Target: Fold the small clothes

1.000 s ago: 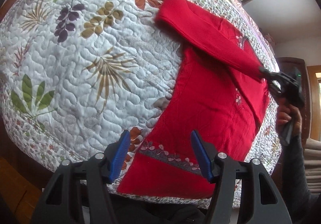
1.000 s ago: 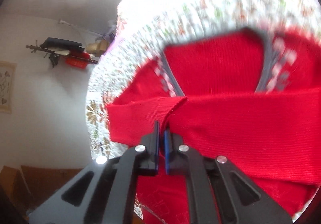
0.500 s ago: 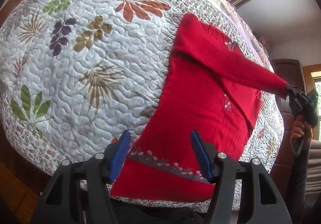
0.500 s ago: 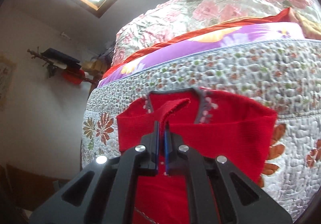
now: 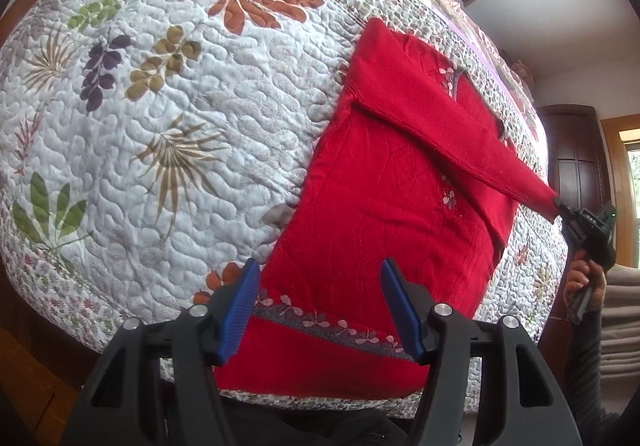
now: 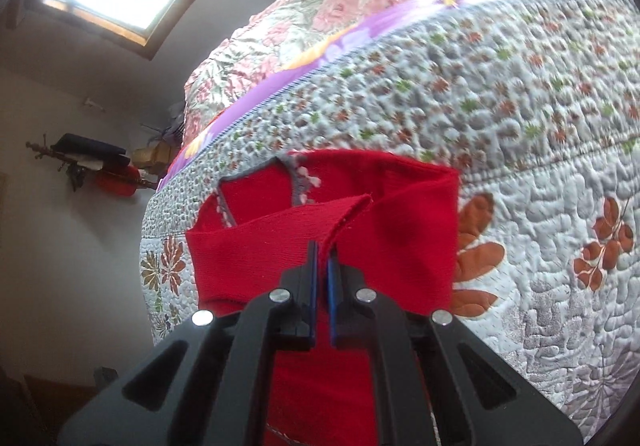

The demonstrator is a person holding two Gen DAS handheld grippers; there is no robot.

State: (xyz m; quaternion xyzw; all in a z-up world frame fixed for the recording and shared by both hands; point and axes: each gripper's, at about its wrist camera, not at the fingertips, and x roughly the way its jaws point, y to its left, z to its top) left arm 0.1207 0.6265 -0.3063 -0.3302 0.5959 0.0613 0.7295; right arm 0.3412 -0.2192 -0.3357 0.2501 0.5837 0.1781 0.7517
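One hand-held gripper (image 6: 323,270) pinching sleeve (image 6: 280,238), other (image 5: 320,306) wide

No text, label, brand, number or sign can be read in either view; only flower and leaf patterns show.

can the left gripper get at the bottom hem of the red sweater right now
Probably yes. The left gripper is open, its jaws straddle the red sweater just above the hem, and nothing lies between them.
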